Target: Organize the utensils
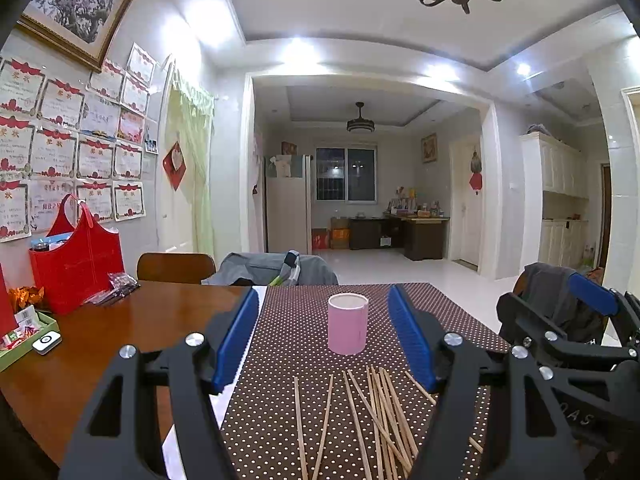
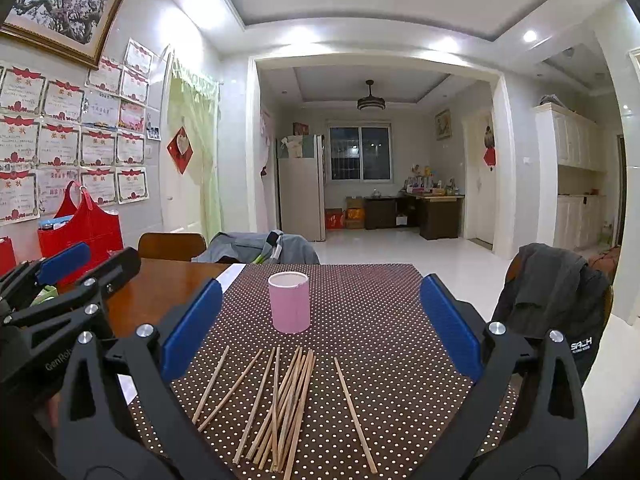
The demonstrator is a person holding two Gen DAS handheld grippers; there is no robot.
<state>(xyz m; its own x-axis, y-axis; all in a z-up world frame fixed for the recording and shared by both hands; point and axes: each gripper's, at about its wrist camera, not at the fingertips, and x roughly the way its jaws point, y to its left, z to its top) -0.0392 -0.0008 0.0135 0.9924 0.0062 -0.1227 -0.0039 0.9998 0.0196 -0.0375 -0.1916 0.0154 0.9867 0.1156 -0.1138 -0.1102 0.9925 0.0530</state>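
Several wooden chopsticks (image 1: 376, 420) lie loose on a brown polka-dot mat (image 1: 296, 320); in the right wrist view the chopsticks (image 2: 284, 404) fan out in front of me. A pink cylindrical cup (image 1: 347, 324) stands upright beyond them, also in the right wrist view (image 2: 289, 302). My left gripper (image 1: 324, 320) is open and empty, held above the near chopsticks. My right gripper (image 2: 320, 312) is open and empty, above the chopsticks. Each gripper shows at the edge of the other's view.
The mat (image 2: 360, 300) covers a wooden table (image 1: 120, 332). A red bag (image 1: 76, 264), a green tray (image 1: 28, 344) and a small white device (image 1: 47, 342) sit at the left. Chairs draped with clothes stand at the far side (image 1: 276, 268) and at the right (image 2: 556, 296).
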